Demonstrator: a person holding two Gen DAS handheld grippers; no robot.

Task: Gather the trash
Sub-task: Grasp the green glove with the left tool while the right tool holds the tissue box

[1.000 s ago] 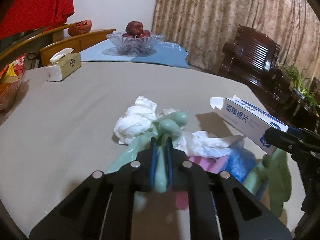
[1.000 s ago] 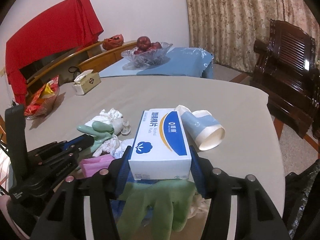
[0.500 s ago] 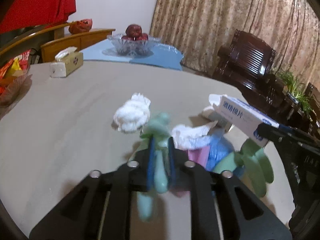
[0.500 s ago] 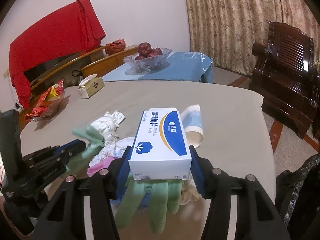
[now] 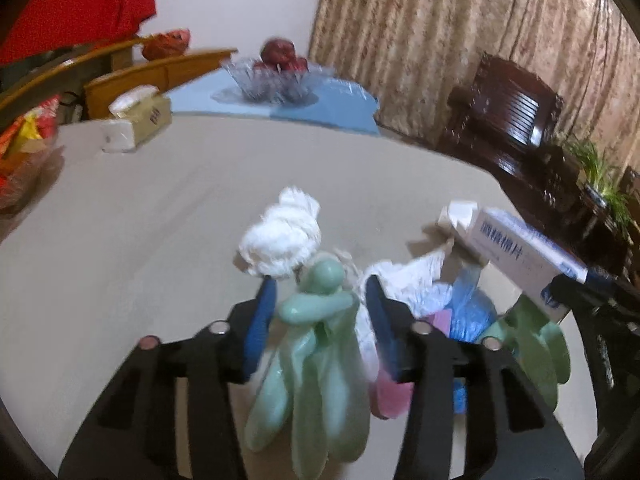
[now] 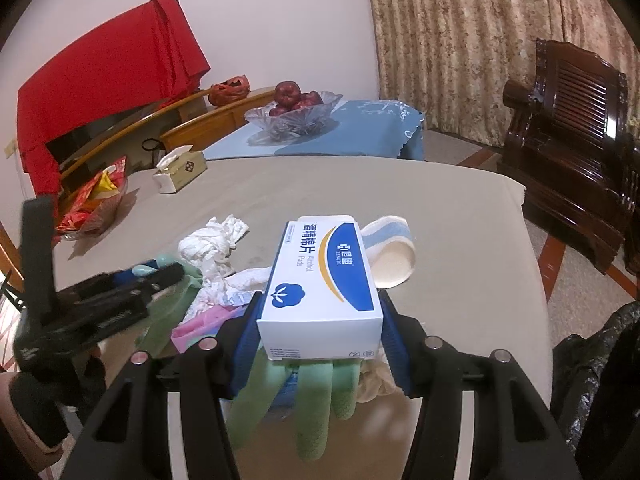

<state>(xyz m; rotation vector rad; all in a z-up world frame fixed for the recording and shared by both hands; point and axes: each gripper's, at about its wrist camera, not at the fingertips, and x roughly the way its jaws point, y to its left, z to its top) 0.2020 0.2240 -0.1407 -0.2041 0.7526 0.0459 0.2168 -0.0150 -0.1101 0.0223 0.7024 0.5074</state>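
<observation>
Since a second ago the left gripper is opening, pads clear of the green glove dropping onto the trash pile; the right gripper clamps the white box.

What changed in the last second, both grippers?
The left gripper had the green glove pinched; its jaws are now opening and the glove sits loose between them. The right gripper stays clamped on the alcohol pad box. The white tissue wad is unmoved.
</observation>
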